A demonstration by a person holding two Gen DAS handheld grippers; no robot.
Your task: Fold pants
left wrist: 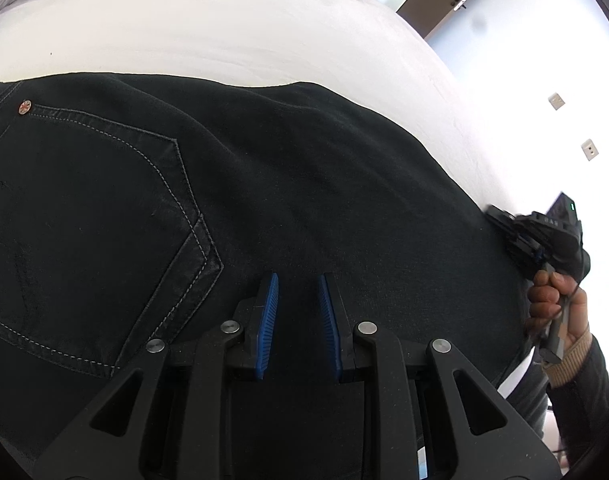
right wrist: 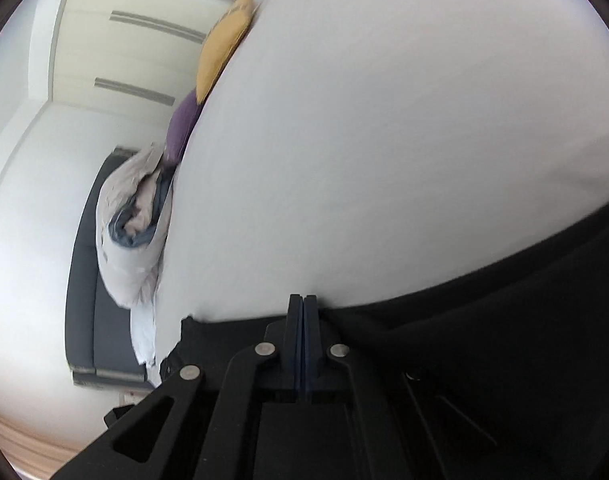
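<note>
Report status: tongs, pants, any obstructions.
Left tongs open over the pants. Right tongs shut on the pants' edge. Pants spread on white bed. Nothing blocking.

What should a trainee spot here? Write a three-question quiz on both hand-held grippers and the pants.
1. True or false: the left hand-held gripper is shut on the pants.
2. Multiple choice: the right hand-held gripper is (a) wide open above the bed, (b) shut at the pants' edge, (c) holding a pillow.
3. Which feature of the pants, with light stitching, lies left of the left hand-held gripper?

Key
1. False: its blue pads stand apart over the fabric.
2. b
3. The back pocket.
</note>
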